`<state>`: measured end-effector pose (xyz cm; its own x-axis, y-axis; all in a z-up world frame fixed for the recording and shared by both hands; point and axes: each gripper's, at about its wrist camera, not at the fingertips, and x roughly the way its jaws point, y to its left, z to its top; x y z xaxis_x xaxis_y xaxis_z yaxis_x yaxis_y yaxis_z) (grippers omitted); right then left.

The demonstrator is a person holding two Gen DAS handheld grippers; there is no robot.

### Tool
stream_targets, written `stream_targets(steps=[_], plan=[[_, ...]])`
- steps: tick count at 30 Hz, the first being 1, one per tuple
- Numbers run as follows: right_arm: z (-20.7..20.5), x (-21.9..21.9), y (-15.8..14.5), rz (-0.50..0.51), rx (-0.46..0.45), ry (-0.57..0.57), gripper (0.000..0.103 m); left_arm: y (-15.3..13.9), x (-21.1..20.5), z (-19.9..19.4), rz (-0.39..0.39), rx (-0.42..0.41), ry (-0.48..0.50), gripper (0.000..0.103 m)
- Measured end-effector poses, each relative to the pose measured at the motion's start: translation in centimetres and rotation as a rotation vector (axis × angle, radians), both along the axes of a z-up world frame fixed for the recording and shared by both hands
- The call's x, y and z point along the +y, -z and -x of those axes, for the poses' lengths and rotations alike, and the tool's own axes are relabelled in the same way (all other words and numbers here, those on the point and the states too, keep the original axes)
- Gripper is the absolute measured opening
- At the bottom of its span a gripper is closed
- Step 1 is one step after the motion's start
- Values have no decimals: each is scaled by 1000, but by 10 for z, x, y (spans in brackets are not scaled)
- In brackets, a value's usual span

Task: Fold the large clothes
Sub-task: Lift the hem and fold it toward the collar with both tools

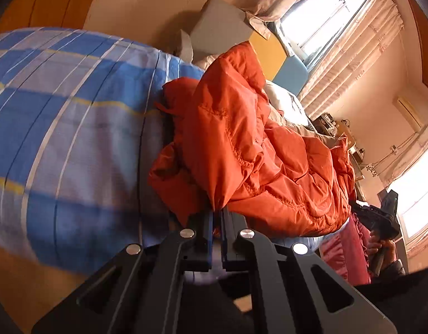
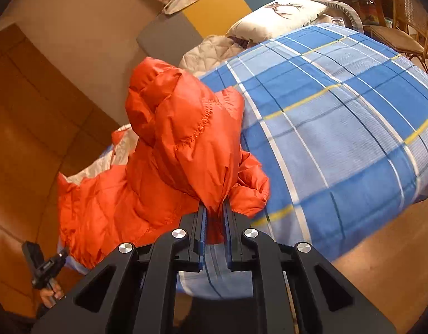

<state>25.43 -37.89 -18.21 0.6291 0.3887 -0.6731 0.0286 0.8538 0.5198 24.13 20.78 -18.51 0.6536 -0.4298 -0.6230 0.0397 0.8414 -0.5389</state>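
An orange puffer jacket (image 1: 255, 150) hangs bunched between my two grippers, above the bed with the blue plaid sheet (image 1: 60, 128). My left gripper (image 1: 217, 211) is shut on a fold of the jacket. My right gripper (image 2: 215, 208) is shut on another fold of the same jacket (image 2: 180, 144), with fabric pinched between its jaws. The right gripper also shows far right in the left wrist view (image 1: 381, 217), and the left one shows at the lower left of the right wrist view (image 2: 46, 267). The jacket's white lining (image 2: 108, 161) shows at its left edge.
The plaid bed (image 2: 339, 128) fills the right of the right wrist view. A white pillow (image 2: 278, 14) and a beige quilt (image 2: 214, 50) lie at its head. A headboard with grey, yellow and blue panels (image 2: 214, 8) stands behind. A wicker chair (image 2: 406, 27), curtains and windows (image 1: 325, 5) are beyond.
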Motion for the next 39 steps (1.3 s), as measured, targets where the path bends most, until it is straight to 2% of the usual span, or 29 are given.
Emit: stream_targets(steps=[2,3,5,6,8,9,10,14,17,18,20,21,23,24,25,26,27,28,33,36,39], plan=[[9,0,0,29,6,-13,11,-2,-4,9,-17,3,6,10],[11,0,0,48,15,-17,12,-7,-6,13,-76,-8,-10,14],[8,0,-2,88,14,-1,21,-14,-7,11,-114,-28,-9,59],[5,0,-5,116,1,13,27,-21,-7,9,-164,-52,-41,68],[-1,3,-14,166,-33,32,44,-29,-7,-3,-222,-87,-34,72],[-6,7,-19,191,-56,39,59,-33,-7,-11,-247,-98,-40,72],[-13,11,-24,213,-79,42,65,-35,-7,-16,-263,-109,-43,72],[-39,32,-36,262,-132,-10,65,-40,-13,-53,-303,-138,10,73],[-69,49,-38,298,-135,-56,65,-40,-19,-77,-312,-135,36,71],[-77,53,-37,320,-132,-60,68,-38,-20,-86,-316,-128,39,70],[-91,61,-34,353,-122,-83,69,-39,-29,-94,-320,-123,64,60],[-98,66,-31,368,-116,-92,69,-37,-32,-99,-343,-121,64,59],[-108,73,-25,407,-103,-102,68,-37,-37,-102,-350,-115,82,45],[-111,77,-22,420,-99,-125,55,-37,-39,-104,-371,-114,80,40],[-114,80,-20,442,-87,-142,38,-36,-41,-103,-385,-114,81,25],[-116,84,-19,466,-83,-148,32,-36,-42,-103,-389,-116,86,17],[-116,87,-20,499,-87,-149,14,-37,-43,-102,-403,-125,79,15],[-116,88,-23,517,-93,-144,2,-39,-43,-101,-410,-133,72,10],[-110,79,-55,510,-170,-92,1,-62,-27,-91,-347,-212,-2,6],[-111,72,-76,497,-221,-51,1,-75,-24,-93,-341,-246,-23,5],[-121,72,-85,510,-247,-19,1,-84,-22,-106,-344,-262,-44,4]])
